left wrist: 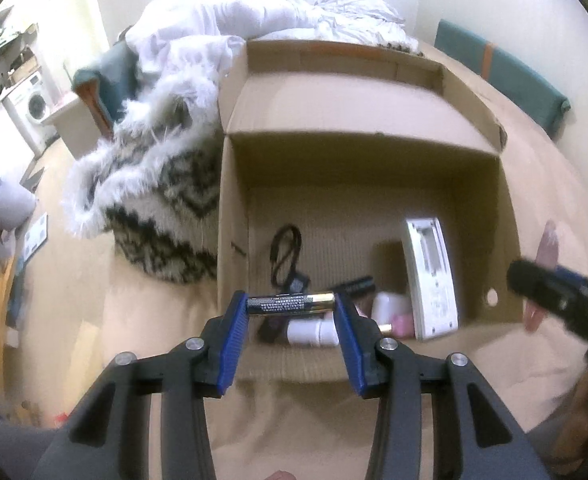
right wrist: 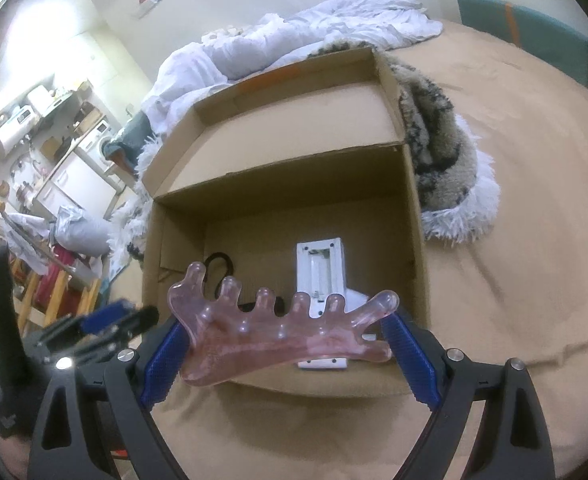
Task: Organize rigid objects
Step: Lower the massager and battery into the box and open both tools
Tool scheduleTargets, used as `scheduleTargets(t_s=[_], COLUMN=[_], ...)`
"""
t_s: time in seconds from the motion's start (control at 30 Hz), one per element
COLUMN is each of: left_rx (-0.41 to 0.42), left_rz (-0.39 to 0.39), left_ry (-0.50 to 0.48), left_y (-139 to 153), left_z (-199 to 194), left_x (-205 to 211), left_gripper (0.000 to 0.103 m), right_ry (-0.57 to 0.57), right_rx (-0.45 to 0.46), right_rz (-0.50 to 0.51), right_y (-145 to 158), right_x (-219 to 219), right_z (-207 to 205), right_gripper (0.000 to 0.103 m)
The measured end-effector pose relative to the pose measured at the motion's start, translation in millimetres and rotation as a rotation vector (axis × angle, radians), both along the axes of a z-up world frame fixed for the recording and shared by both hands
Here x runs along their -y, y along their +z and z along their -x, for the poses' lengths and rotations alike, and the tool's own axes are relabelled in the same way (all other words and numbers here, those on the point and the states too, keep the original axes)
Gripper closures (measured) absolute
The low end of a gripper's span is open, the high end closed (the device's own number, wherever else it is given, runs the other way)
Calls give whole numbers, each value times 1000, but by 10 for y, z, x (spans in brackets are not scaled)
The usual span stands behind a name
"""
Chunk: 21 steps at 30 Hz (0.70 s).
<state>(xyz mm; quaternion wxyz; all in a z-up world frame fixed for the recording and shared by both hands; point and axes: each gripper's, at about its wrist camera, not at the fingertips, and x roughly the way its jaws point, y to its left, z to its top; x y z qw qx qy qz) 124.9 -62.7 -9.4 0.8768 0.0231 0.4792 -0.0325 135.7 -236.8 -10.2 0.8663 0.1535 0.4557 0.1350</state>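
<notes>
An open cardboard box (left wrist: pixel 358 148) (right wrist: pixel 414 208) stands on a tan bedsheet. My left gripper (left wrist: pixel 291 306) is shut on a black and gold battery (left wrist: pixel 289 304), held crosswise over the box's near edge. My right gripper (right wrist: pixel 285 332) is shut on a pink translucent comb-shaped massage tool (right wrist: pixel 281 328), held over the box's near edge. Inside the box lie a white remote with its battery bay open (left wrist: pixel 430 276) (right wrist: pixel 322 268), a black cord (left wrist: pixel 283 252) (right wrist: pixel 221 264), a white bottle (left wrist: pixel 314 332), a pink item (left wrist: pixel 402 322) and a dark tube (left wrist: pixel 358 286). The right gripper shows at the right of the left wrist view (left wrist: pixel 566 300).
A fluffy white and dark patterned throw (left wrist: pixel 153 200) (right wrist: pixel 446 160) lies beside the box, with a white duvet (left wrist: pixel 273 12) behind. A teal headboard (left wrist: pixel 502 68) is at the far right. A washing machine (left wrist: pixel 33 104) and cluttered shelves stand at the left.
</notes>
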Motion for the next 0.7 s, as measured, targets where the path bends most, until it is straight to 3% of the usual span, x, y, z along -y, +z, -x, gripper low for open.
scheduleTargets(t_s=[0.53,0.7], left_rx=[4,14], left_rz=[-64,-91], left_ry=[-73,-92], left_y=[-335,-440], left_z=[-338,-343], left_x=[233,269], left_gripper=[63,63], right_ry=[24,10], right_rx=[-24,-65], right_rz=[79,55], right_y=[-223,-331], right_x=[-184,-178], right_z=[-483,-570], right_gripper=[5,5])
